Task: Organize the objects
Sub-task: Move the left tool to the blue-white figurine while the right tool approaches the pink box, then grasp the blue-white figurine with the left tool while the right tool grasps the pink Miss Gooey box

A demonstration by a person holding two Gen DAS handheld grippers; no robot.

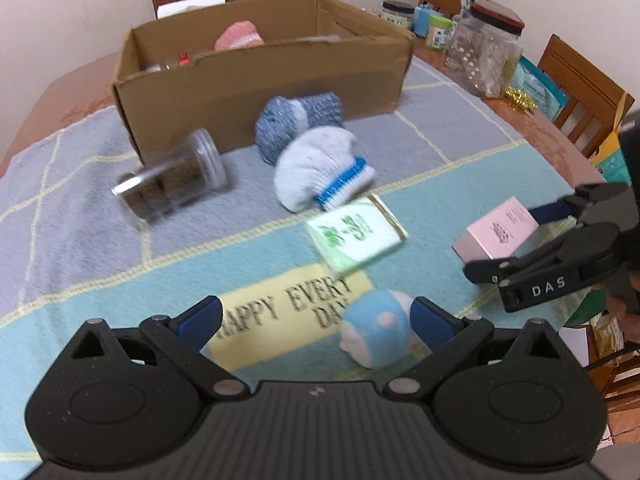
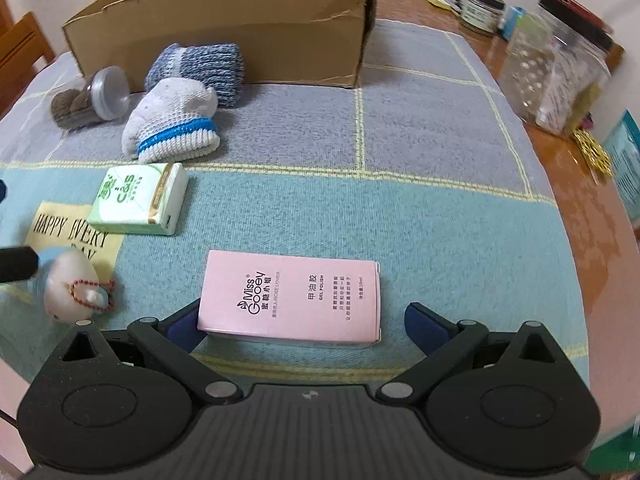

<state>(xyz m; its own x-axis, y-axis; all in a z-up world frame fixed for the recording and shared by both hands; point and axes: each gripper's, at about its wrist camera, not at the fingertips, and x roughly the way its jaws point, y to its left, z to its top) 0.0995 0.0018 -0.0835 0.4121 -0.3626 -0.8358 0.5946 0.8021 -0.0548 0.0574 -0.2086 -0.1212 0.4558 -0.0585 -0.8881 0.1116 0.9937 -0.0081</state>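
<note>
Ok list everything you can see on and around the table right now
cardboard box: one, brown, far end of the mat, open top
pink knit item: one, inside the box
rolled socks: two, blue marl against the box, white with blue band in front
jar: one, clear, on its side, left
tissue pack: one, green-white, mid mat
pink carton: one, between the right claw's fingers
blue-white toy: one, by the left claw
containers: several, clear, table's right edge
chairs: wooden, around table
left claw: open
right claw: open
</note>
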